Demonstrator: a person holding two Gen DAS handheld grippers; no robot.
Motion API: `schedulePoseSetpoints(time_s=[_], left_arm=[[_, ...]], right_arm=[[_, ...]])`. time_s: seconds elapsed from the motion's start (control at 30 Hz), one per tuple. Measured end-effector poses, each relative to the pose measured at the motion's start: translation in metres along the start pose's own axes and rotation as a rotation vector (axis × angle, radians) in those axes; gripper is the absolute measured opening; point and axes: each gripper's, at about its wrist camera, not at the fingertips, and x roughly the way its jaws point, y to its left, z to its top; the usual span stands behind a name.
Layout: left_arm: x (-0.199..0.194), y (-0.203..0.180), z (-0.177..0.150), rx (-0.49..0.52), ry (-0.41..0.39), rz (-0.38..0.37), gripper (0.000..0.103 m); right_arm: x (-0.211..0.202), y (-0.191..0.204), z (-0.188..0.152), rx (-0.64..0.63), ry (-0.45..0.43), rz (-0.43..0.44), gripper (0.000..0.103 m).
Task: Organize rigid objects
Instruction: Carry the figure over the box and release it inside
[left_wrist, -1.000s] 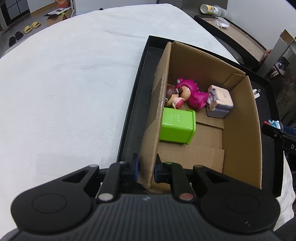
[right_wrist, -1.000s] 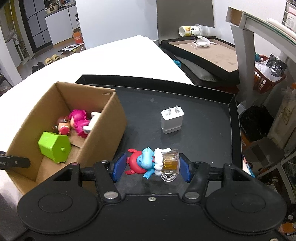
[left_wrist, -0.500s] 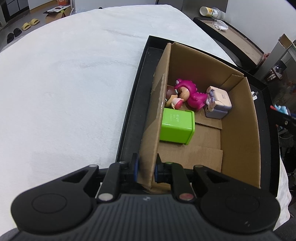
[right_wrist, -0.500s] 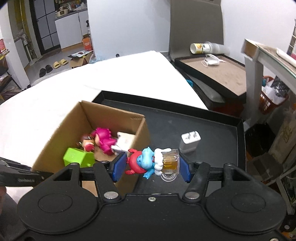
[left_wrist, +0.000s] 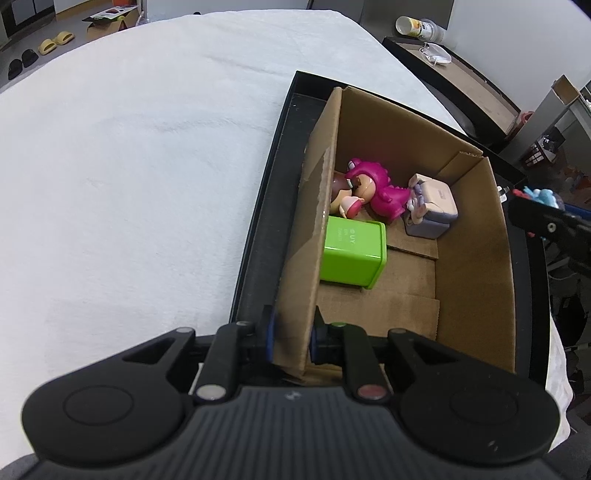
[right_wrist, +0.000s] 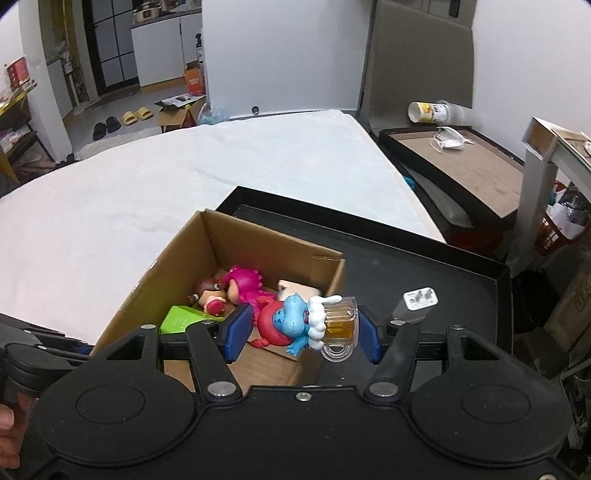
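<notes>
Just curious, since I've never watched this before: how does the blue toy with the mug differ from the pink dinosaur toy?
The blue toy is clamped in the right tool, above the cardboard box; the pink dinosaur toy lies on the box floor. The blue toy carries a clear mug; the pink one has spikes along its back. Both are small plastic figures.

The green box (left_wrist: 352, 254), lying inside the cardboard box (left_wrist: 476, 266) beside the pink dinosaur figure (left_wrist: 380, 192), carries faint raised lettering on its top face; only "UY" reads clearly, and the smaller lines beside it are illegible.
</notes>
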Motion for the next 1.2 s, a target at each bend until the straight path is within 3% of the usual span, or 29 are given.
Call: schedulePoseSetpoints(time_s=[0.63, 0.73, 1.2], left_arm=[[-0.001, 0.007, -0.001, 0.002, -0.002, -0.046, 0.018], [-0.001, 0.008, -0.001, 0.001, 0.0, -0.051, 0.018], [-0.001, 0.01, -0.001, 0.005, -0.006, -0.062, 0.02]], right_arm=[[0.021, 0.042, 0.002, -0.078, 0.056, -0.016, 0.059], [0.024, 0.045, 0.002, -0.084, 0.066, -0.057, 0.064], [0.006, 0.028, 0.002, -0.039, 0.031, -0.049, 0.065]])
